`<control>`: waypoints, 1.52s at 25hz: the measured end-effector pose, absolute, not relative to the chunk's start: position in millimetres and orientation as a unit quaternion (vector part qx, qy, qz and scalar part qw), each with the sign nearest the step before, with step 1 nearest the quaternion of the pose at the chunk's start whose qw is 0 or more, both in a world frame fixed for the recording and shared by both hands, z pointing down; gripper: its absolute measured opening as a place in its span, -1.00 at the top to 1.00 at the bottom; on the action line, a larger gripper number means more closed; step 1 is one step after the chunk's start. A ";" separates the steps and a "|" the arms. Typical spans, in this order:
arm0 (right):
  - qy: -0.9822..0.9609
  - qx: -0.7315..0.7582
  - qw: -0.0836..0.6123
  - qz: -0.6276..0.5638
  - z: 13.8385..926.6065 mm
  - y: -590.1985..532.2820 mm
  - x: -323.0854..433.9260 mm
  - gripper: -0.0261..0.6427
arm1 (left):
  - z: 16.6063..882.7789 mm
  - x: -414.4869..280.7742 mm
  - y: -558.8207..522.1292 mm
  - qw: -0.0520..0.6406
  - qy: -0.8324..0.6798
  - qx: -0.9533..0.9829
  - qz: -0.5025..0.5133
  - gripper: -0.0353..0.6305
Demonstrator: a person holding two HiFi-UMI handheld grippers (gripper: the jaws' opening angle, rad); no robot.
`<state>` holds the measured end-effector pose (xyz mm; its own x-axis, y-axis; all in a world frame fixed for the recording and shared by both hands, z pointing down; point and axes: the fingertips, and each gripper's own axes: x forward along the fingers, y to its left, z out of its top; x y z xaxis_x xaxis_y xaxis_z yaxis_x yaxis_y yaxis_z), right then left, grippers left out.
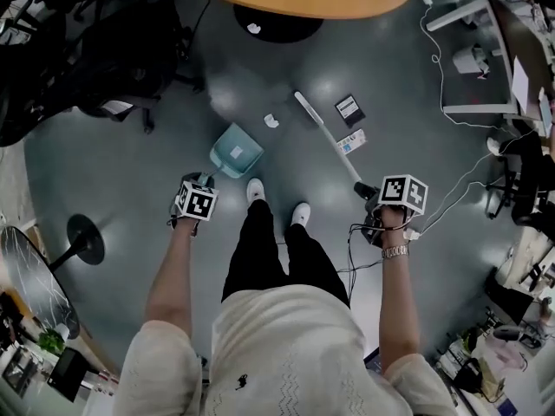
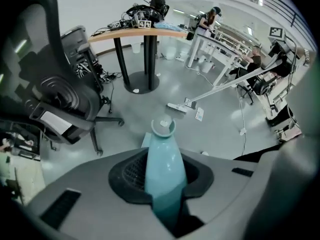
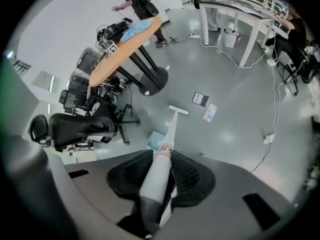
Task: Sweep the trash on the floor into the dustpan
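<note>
Fingers [image 3: 192, 176] of the right gripper [image 3: 159, 179] clamp the white broom [image 1: 328, 141]; the left gripper [image 2: 164, 176] pinches the teal dustpan [image 1: 236, 150] by its handle. Sweeping looks about to start — next the broom must drag the trash toward the pan: a small crumpled white wad [image 1: 271, 120] between pan and broom head, card [image 1: 349, 108] and packet [image 1: 351, 142] beyond.

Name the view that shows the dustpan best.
The head view: the whole dustpan shows from above. The left gripper view shows mostly its handle, clamped between the jaws; the right gripper view shows only a corner beside the broom.
</note>
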<state>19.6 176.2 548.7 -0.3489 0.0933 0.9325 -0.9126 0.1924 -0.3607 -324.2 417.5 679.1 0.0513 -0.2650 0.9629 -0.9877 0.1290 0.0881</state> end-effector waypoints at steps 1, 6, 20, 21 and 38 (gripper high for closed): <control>-0.620 0.327 0.482 0.525 554.5 181.5 12.9 0.56 | 685.8 -328.3 409.5 0.480 -0.571 0.545 0.383 0.62; -0.646 0.269 0.577 0.421 573.5 222.7 -22.6 0.56 | 697.6 -361.0 371.6 0.469 -0.568 0.546 0.400 0.62; -0.633 0.157 0.619 0.438 560.0 336.7 -54.7 0.56 | 703.6 -352.0 398.0 0.469 -0.572 0.551 0.387 0.62; -0.631 0.149 0.616 0.447 557.8 341.8 -57.7 0.56 | 704.6 -350.2 401.3 0.469 -0.572 0.551 0.386 0.62; -0.595 0.213 0.469 0.617 509.4 317.0 -14.9 0.56 | 684.0 -333.7 394.8 0.468 -0.581 0.560 0.360 0.62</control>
